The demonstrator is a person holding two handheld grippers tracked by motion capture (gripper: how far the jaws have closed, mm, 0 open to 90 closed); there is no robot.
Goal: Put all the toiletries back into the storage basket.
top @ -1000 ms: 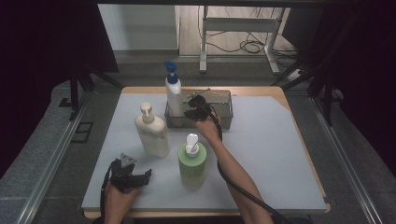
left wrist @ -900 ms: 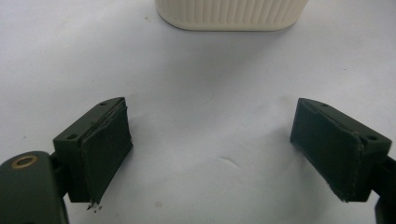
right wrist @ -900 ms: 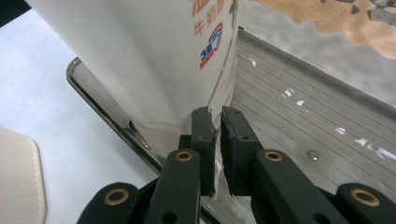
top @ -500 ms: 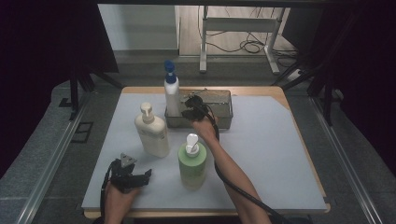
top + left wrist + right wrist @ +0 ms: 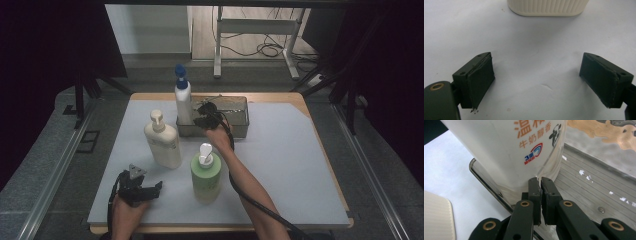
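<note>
So the right gripper (image 5: 205,116) is up at the metal tray (image 5: 239,107) at the far side of the table (image 5: 300,165), right next to the white bottle (image 5: 183,102) with the blue pump that stands in the tray's left end. In the right gripper view its jaws are pretty much shut, pads nearly together with just a sliver between them and nothing held, tips right at the bottle's lower wall (image 5: 506,157). Might be touching it, hard to say from this angle.

The left gripper (image 5: 142,189) sits low at the near left of the table, jaws wide open and empty, the cream bottle (image 5: 162,141) just ahead of it. The green bottle (image 5: 205,174) stands between the two forearms, near the front.
</note>
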